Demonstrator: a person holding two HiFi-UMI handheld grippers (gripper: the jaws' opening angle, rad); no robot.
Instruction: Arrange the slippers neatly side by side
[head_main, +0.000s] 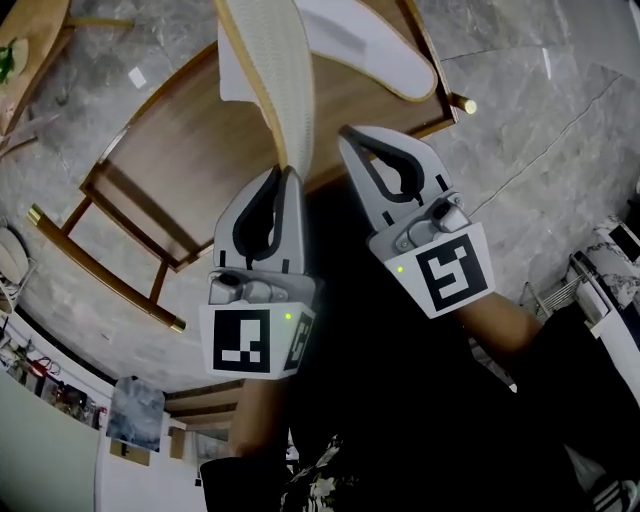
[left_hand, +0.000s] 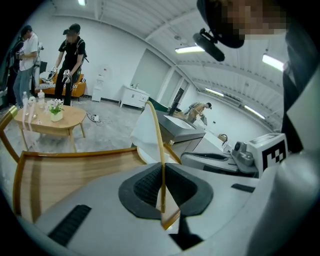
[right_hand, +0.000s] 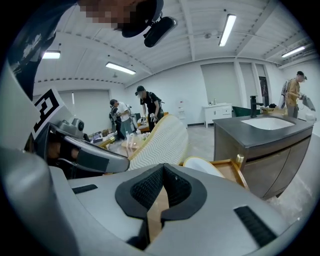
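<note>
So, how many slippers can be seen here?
2. One slipper stands on edge, pinched in the left claw; the other slipper lies on the wooden table beyond it.

Head view: dim. The wooden table is mid-toned and evenly lit, and casts no hard shadow on the floor around it. Below the table in frame, everything sinks to near-black. The slipper sole over the table nearly washes out.

Both gripper views: bright white room. The ceiling strip lights high above the table are blown to glare. Lines bow strongly away from the table. Corners black. Foreground nearest the lens is soft.
</note>
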